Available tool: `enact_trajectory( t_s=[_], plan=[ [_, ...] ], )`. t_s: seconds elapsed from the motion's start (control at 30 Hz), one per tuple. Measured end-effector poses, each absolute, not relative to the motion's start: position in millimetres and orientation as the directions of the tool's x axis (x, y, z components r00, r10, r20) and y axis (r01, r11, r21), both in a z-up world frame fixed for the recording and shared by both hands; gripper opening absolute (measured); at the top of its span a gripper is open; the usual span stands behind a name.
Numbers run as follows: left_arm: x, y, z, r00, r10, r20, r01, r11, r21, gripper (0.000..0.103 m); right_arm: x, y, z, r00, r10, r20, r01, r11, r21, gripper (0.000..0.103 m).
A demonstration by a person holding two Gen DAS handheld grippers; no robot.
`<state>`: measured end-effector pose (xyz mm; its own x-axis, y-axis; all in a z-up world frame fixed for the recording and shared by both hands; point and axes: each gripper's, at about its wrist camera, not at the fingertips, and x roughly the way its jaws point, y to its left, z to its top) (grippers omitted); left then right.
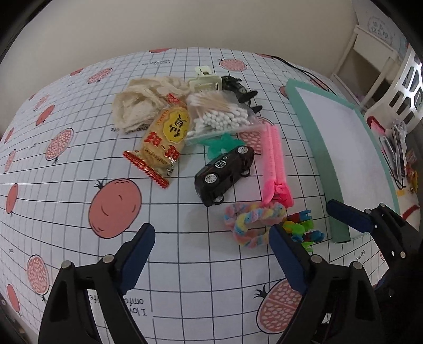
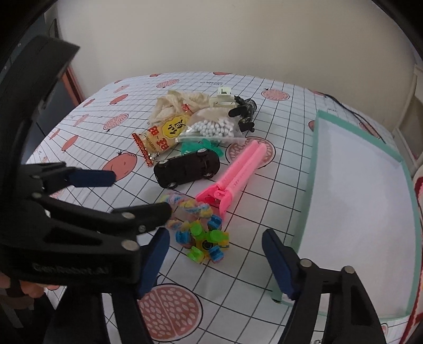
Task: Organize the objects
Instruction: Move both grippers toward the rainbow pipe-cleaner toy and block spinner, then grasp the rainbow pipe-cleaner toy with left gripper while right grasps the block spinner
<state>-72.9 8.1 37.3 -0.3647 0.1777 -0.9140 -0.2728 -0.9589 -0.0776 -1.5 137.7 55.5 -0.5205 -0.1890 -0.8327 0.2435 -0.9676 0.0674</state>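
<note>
Left wrist view, what is the table like?

— It has a white cloth (image 1: 66,211) with black squares and pink tomatoes on it. A cream wall (image 1: 185,23) stands behind it. White furniture (image 1: 375,60) sits at 2 o'clock.

— And the right wrist view?

— Same cloth. A white tray with a green rim (image 2: 314,164) lies at 3 o'clock, with nothing in it. The pile of things sits at 12 o'clock: a snack bag (image 2: 161,135), a bag of cotton swabs (image 2: 214,127), a black toy car (image 2: 187,166), a pink comb (image 2: 238,169), a fuzzy rainbow ring (image 2: 190,206) and a bright toy (image 2: 203,240).

— Is the toy near the tray?

— Near, but not in it.

— What are the tools doing?

— The left gripper (image 1: 211,251) is wide and holds nothing. The right gripper (image 2: 215,251) is wide too, and the bright toy lies on the cloth between its tips.
</note>
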Motion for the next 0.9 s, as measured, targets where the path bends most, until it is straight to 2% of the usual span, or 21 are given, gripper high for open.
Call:
enact_trajectory(
  t_s=[0.03,0.07,0.2,0.47,0.57,0.8,0.9],
  plan=[
    [-73.7,9.9,35.7,-0.364,0.178,-0.914,-0.277,-0.958,-0.076,0.077,-2.0,137.3,54.9,-0.518,-0.189,-0.834,0.244,-0.967,0.068,0.069],
    [-75.6,11.2,33.2,-0.355,0.18,-0.917,-0.286,-0.955,-0.076,0.072,-2.7,137.0,54.0,-0.516,-0.187,-0.836,0.245,-0.967,0.066,0.068],
    [-80.2,11.3,27.5,-0.344,0.187,-0.92,-0.292,-0.953,-0.084,0.071,-6.2,139.0,47.8,-0.499,-0.194,-0.845,0.234,-0.969,0.084,0.061],
    [-83.1,14.9,21.3,-0.326,0.213,-0.921,-0.328,-0.939,-0.102,0.063,-10.3,139.7,40.5,-0.475,-0.209,-0.855,0.226,-0.968,0.111,0.049],
    [-84.3,18.0,18.9,-0.315,0.228,-0.921,-0.342,-0.933,-0.114,0.056,-11.2,139.0,37.5,-0.468,-0.211,-0.858,0.224,-0.968,0.115,0.048],
    [-84.4,22.8,16.8,-0.327,0.225,-0.918,-0.36,-0.928,-0.099,0.055,-11.6,139.4,36.3,-0.466,-0.208,-0.86,0.223,-0.968,0.114,0.047],
    [-84.1,24.3,17.0,-0.329,0.229,-0.916,-0.369,-0.924,-0.099,0.049,-11.8,138.7,36.1,-0.467,-0.208,-0.86,0.224,-0.968,0.112,0.047]
  ],
)
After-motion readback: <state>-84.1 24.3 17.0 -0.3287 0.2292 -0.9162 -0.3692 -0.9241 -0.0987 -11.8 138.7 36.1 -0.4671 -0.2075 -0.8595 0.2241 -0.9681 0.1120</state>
